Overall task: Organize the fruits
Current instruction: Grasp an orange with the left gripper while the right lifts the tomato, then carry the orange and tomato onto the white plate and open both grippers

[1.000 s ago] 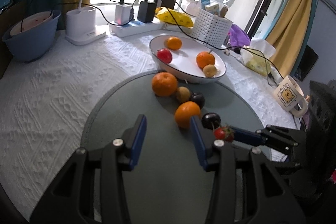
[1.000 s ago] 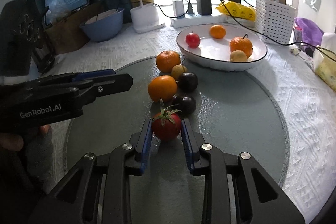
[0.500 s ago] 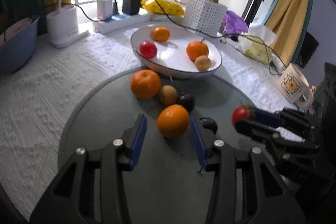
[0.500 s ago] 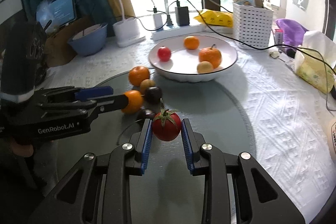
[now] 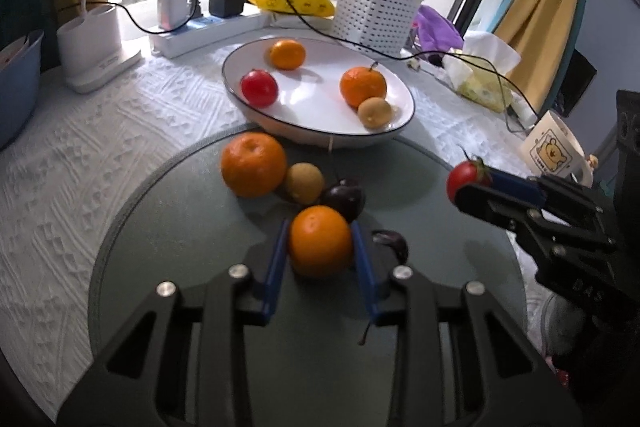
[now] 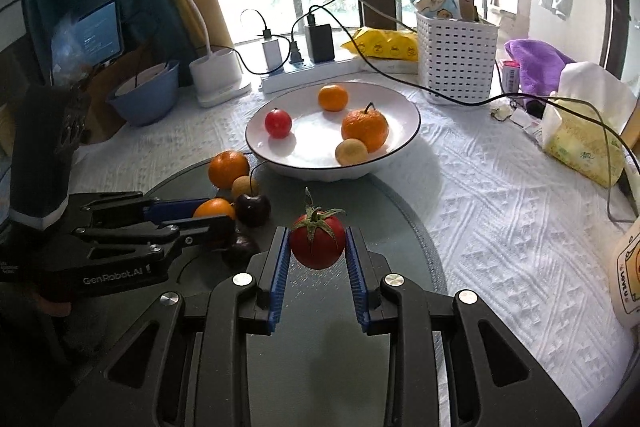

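On the round grey mat (image 5: pixel 180 227), my left gripper (image 5: pixel 320 227) is closing its jaws and the blue pads touch both sides of an orange (image 5: pixel 320 241). In the right wrist view that left gripper (image 6: pixel 224 215) lies low at the left with the orange (image 6: pixel 214 207) between its tips. My right gripper (image 6: pixel 317 233) is shut on a red tomato (image 6: pixel 317 245) with a green stem, held above the mat short of the white bowl (image 6: pixel 414 119). The bowl holds two oranges, a red fruit and a small yellow fruit.
A larger orange (image 5: pixel 253 164), a brownish small fruit (image 5: pixel 304 183) and two dark cherries (image 5: pixel 344 197) lie on the mat close to the left gripper. A black cable (image 5: pixel 360 47) crosses over the bowl's far rim. Behind stand a white basket (image 5: pixel 376 15), a power strip and a mug (image 5: pixel 554 151).
My left gripper moved forward around the orange and closed its jaws onto it. My right gripper lifted the tomato off the mat and carried it up, away from the other fruits.
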`<state>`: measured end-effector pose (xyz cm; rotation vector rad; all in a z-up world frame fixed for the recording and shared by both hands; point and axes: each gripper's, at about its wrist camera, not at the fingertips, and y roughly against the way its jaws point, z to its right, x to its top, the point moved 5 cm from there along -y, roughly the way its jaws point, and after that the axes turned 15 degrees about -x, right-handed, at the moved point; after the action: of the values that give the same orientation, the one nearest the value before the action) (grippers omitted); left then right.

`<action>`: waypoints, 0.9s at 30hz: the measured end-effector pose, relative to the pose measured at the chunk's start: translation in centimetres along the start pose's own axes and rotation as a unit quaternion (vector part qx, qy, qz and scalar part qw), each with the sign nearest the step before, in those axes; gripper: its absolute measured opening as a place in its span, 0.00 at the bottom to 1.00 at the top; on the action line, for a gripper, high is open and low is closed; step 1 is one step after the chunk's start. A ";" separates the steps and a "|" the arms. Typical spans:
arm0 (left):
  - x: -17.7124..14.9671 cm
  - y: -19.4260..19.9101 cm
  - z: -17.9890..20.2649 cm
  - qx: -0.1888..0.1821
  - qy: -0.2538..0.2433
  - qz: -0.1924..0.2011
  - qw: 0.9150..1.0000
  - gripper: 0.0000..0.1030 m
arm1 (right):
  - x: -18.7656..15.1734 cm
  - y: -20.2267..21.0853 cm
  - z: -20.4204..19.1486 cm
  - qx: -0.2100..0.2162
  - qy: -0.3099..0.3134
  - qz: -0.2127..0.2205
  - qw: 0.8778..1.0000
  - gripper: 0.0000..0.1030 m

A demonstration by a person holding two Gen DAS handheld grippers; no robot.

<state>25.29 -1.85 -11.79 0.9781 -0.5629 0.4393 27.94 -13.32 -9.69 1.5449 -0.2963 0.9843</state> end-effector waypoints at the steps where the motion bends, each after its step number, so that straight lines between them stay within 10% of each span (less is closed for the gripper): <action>1: 0.0 0.1 0.1 -0.003 -0.002 0.000 1.000 0.32 | 0.1 -0.1 0.1 -0.001 0.000 0.000 1.000 0.29; 27: 4.9 2.0 1.5 -0.001 -0.066 0.043 0.997 0.32 | 4.4 -1.4 0.3 -0.015 0.009 0.023 1.000 0.29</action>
<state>27.56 -1.69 -6.82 0.9878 -0.7261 0.4518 31.73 -11.75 -7.46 1.5075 -0.3346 1.0256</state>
